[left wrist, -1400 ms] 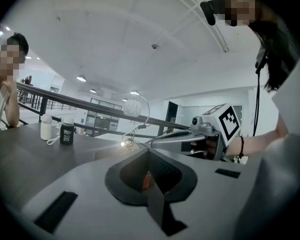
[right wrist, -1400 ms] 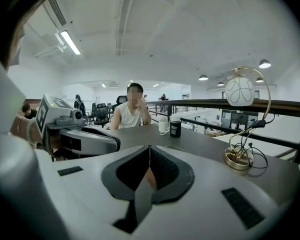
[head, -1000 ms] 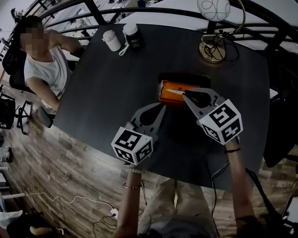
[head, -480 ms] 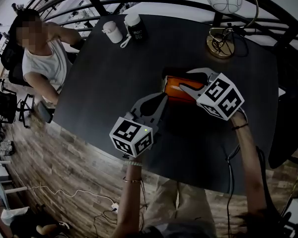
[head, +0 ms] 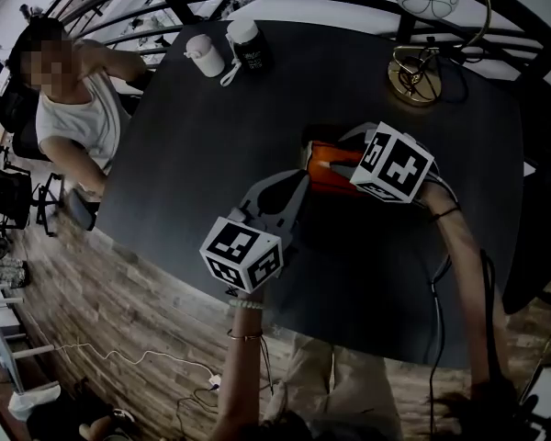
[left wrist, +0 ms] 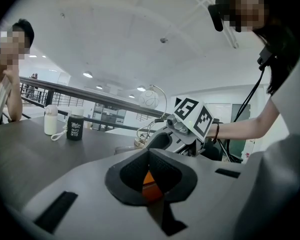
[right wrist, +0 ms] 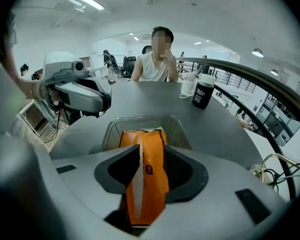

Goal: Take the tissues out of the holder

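Right gripper (right wrist: pixel 146 153) angled down, jaws spread wide and just opened further, either side of an orange tissue pack (right wrist: pixel 149 189), not pinching it. Far end of the pack inside a clear holder (right wrist: pixel 179 128) just ahead of those jaws, on the dark counter (head: pixel 211 127). Left gripper (left wrist: pixel 150 156) closed on nothing, tips near the holder's end, beside the right gripper.
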`<action>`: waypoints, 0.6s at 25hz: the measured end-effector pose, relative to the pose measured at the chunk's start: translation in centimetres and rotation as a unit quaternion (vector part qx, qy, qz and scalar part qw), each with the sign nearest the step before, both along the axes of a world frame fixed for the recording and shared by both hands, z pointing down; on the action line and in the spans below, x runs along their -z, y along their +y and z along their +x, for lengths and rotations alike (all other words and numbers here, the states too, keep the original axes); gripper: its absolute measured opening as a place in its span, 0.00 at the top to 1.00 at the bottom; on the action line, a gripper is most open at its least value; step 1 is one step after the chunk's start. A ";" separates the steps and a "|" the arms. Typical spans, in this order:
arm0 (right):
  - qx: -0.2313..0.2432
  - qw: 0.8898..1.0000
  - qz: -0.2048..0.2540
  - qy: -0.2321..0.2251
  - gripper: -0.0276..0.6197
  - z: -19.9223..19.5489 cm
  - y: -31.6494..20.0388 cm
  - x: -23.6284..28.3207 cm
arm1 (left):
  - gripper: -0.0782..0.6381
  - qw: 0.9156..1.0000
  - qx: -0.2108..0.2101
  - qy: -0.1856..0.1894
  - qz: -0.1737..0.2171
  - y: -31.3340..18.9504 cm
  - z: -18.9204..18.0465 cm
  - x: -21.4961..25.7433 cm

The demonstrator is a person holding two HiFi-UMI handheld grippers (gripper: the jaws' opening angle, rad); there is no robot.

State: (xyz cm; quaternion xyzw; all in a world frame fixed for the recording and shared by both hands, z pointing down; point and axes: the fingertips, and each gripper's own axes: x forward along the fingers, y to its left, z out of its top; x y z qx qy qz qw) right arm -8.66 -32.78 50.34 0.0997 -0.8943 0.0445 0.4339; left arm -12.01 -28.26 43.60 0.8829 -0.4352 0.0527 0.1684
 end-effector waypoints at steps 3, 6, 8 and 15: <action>0.001 1.000 -0.011 0.016 0.76 0.0 -0.1 -1.1 | 0.88 1.000 0.002 0.003 0.001 -0.2 -0.1 0.0; -0.006 0.999 -0.024 0.021 0.76 0.0 -0.4 -1.7 | 0.88 1.000 0.005 0.005 0.002 -0.3 -0.3 -0.1; -0.010 0.999 -0.033 0.022 0.76 0.0 -0.5 -2.0 | 0.88 1.000 0.006 0.006 0.001 -0.4 -0.4 -0.2; -0.016 0.998 -0.061 0.014 0.76 -0.1 -0.7 -2.2 | 0.88 1.000 0.008 0.005 -0.002 -0.4 -0.5 -0.5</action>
